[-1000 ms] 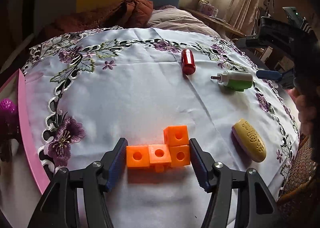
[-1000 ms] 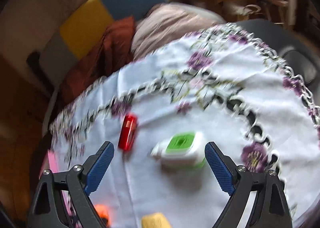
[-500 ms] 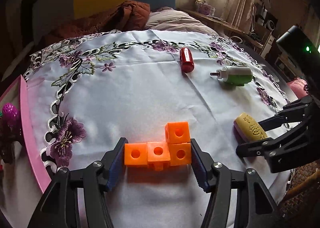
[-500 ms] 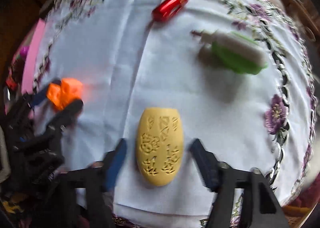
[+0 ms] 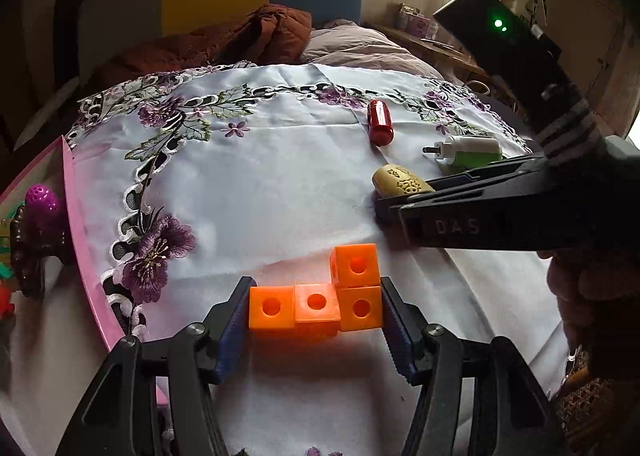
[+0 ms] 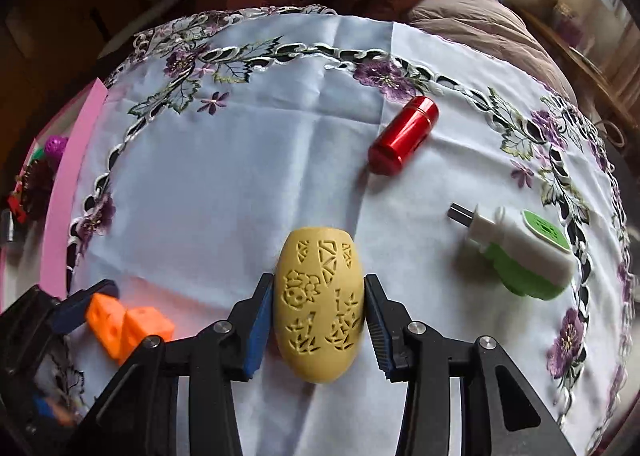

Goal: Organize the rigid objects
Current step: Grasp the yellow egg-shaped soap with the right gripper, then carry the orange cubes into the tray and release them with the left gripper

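My left gripper (image 5: 314, 322) is shut on an orange piece of linked cubes (image 5: 320, 306) and holds it over the white embroidered cloth. My right gripper (image 6: 318, 316) is shut on a yellow carved oval object (image 6: 318, 308), which also shows in the left wrist view (image 5: 400, 180) with the right gripper (image 5: 384, 202) around it. A red cylinder (image 6: 402, 136) and a white and green plug-in device (image 6: 520, 256) lie on the cloth beyond the right gripper. The orange cubes also show at the lower left of the right wrist view (image 6: 128, 326).
A pink tray (image 5: 76, 216) with a purple toy (image 5: 42, 204) and other small things stands at the left edge of the table. A brown blanket (image 5: 240, 40) and pillows lie behind the table. The cloth (image 5: 260, 184) covers the round table.
My right gripper swung from over the plug-in device down to the yellow oval and closed on it. My left gripper kept hold of the orange cubes.
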Demonstrator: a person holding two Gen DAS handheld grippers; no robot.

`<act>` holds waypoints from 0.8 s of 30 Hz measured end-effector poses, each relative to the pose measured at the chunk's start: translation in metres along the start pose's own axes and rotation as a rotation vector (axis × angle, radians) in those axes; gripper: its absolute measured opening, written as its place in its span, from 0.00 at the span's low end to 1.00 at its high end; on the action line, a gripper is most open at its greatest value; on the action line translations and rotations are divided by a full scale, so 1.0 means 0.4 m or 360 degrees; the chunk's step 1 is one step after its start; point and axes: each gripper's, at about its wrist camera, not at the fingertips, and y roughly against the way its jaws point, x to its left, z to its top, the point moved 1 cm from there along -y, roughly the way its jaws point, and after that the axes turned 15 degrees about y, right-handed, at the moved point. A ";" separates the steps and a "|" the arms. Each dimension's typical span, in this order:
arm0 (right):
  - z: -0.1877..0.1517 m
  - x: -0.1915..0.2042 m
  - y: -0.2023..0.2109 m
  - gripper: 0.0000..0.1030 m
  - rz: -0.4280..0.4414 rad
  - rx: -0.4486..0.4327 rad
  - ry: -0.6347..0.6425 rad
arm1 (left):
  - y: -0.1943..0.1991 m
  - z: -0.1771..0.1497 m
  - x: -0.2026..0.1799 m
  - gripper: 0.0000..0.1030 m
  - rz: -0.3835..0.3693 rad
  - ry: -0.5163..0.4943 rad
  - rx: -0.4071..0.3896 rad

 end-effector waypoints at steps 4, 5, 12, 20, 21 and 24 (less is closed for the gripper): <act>-0.002 -0.012 -0.002 0.44 0.0047 -0.0010 -0.0026 | 0.016 -0.004 -0.001 0.59 0.0012 -0.0006 -0.0015; -0.003 -0.012 -0.003 0.44 0.0049 -0.0007 -0.0027 | 0.020 -0.004 -0.001 0.59 0.0012 -0.0005 -0.0019; -0.003 -0.007 -0.002 0.45 0.0029 -0.0020 0.0015 | 0.050 0.001 -0.005 0.59 0.0021 -0.0008 -0.0072; 0.001 0.004 -0.005 0.45 -0.0011 -0.0030 0.0070 | 0.114 0.017 -0.011 0.59 0.0014 -0.0012 -0.0173; 0.004 0.006 -0.007 0.44 -0.0022 -0.0030 0.0079 | 0.122 0.019 -0.009 0.59 0.0014 -0.0008 -0.0184; 0.004 0.007 -0.007 0.44 -0.0036 -0.0033 0.0094 | 0.143 0.025 0.000 0.59 0.0012 0.0014 -0.0206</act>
